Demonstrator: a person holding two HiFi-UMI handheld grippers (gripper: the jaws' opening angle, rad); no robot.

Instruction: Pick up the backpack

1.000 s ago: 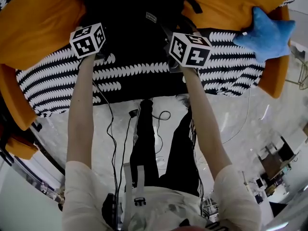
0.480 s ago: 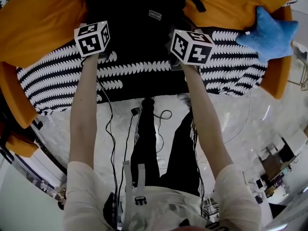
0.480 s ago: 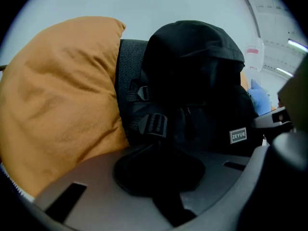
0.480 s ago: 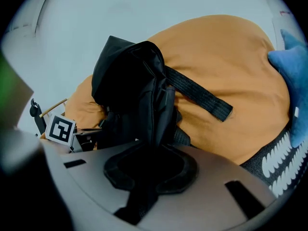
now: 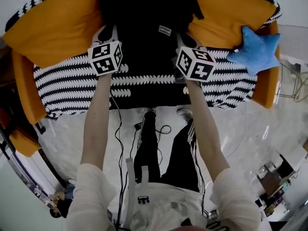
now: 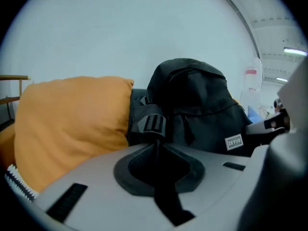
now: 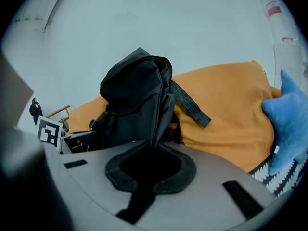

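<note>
To the outer left of the left gripper (image 6: 157, 146) lies a plump orange cushion (image 6: 72, 124), close beside the jaws' line and leaning against the pack's side. The left gripper's jaws have just been closing and now stand almost together, pinched on a black strap (image 6: 161, 191) of the backpack (image 6: 192, 105). The strap runs out between the pads and up to a ribbed buckle (image 6: 154, 124) just ahead of the tips.

The backpack itself stands upright straight ahead of both grippers and between them, its rounded top above the jaws. A small grey label (image 6: 234, 142) shows on its front, toward the left gripper's inner side. Under it, nearer the person than the jaws, spreads a black-and-white patterned seat cover (image 5: 62, 81). Whether the pack's base touches the cover cannot be told.

The right gripper (image 7: 153, 150) is likewise nearly shut, its jaws having just been closing, and it grips a second black strap (image 7: 139, 196) that rises from the pads to the pack's right edge. A loose webbing tail (image 7: 192, 105) hangs off the pack just beyond the tips.

To the outer right of the right gripper lies another orange cushion (image 7: 231, 109), behind and beside the pack. Farther out on that side, well apart from the jaws, a blue star-shaped plush (image 7: 288, 119) rests against that cushion.
</note>
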